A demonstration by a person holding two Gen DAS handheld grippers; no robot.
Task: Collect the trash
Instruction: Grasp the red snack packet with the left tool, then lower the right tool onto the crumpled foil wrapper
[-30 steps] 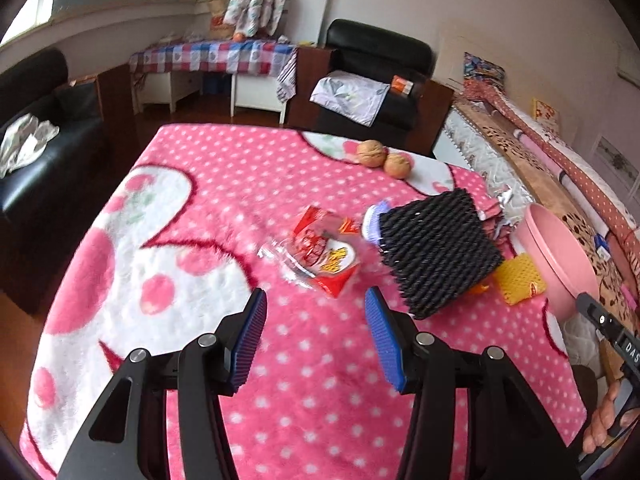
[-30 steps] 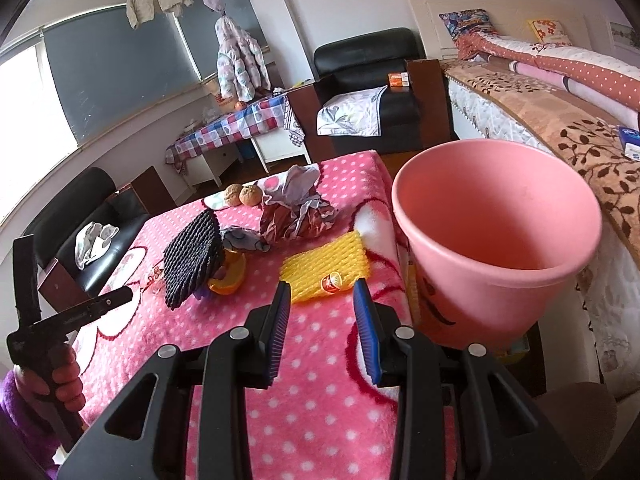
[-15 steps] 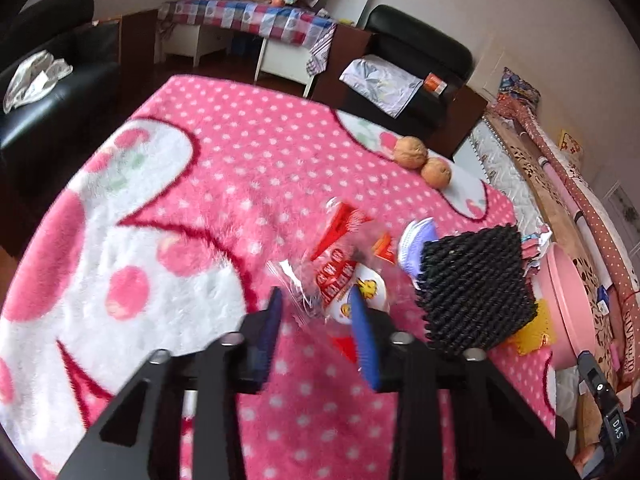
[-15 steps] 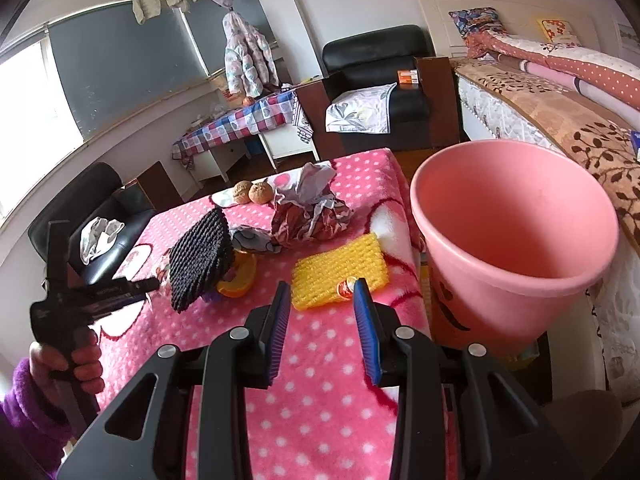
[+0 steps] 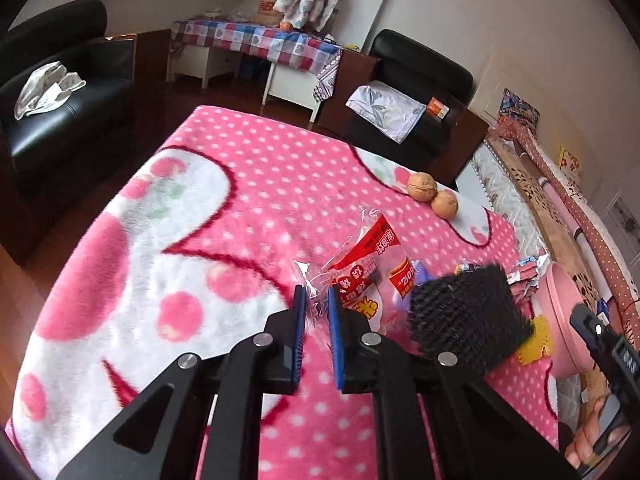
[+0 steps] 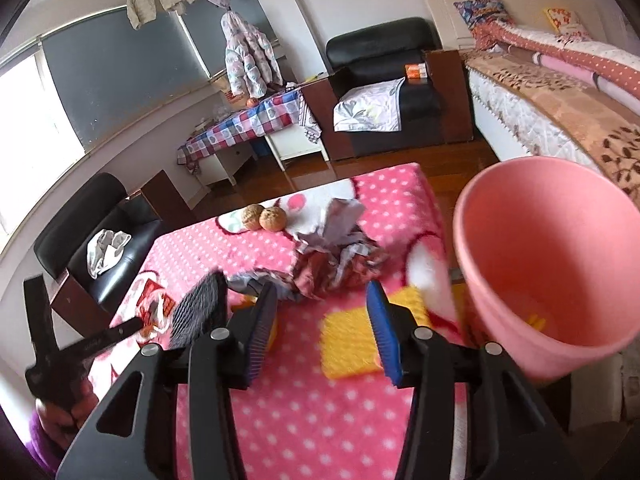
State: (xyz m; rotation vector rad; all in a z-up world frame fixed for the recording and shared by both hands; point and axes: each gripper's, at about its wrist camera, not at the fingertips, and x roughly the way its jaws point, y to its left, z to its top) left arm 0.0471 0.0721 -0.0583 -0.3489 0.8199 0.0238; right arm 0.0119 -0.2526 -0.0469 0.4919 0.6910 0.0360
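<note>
Left gripper (image 5: pixel 317 312): jaws had just been closing and stood nearly together, pinching the clear crinkled edge of the red-and-white snack wrapper (image 5: pixel 370 272), which lay on the pink polka-dot blanket (image 5: pixel 240 200) and rose beyond the pads. Right gripper (image 6: pixel 322 312): jaws had just been opening and stood spread, nothing between the pads; it hung above the yellow foam net (image 6: pixel 352 340), which lay flat on the blanket (image 6: pixel 312 412) just beside the pink bucket (image 6: pixel 560 240). Pink bucket: to the right of the blanket's edge, mouth tilted toward the right wrist camera, a small yellow scrap visible inside. Black foam net (image 5: pixel 464 316): standing on the blanket just right of the snack wrapper, in front of the yellow net as the left wrist view had it; seen edge-on in the right wrist view (image 6: pixel 198 308). Crumpled foil wrapper (image 6: pixel 340 256): a grey and dark-red heap beyond the yellow net, near the middle of the blanket's far half. Two walnuts (image 5: pixel 432 194): side by side and touching, near the blanket's far edge. Beyond the blanket: black armchair (image 6: pixel 384 80) with a pale cloth on its seat, a table under a checked cloth (image 6: pixel 248 120), a puffy jacket (image 6: pixel 248 56) hanging above it, and a black sofa (image 5: pixel 60 92) at the left.
</note>
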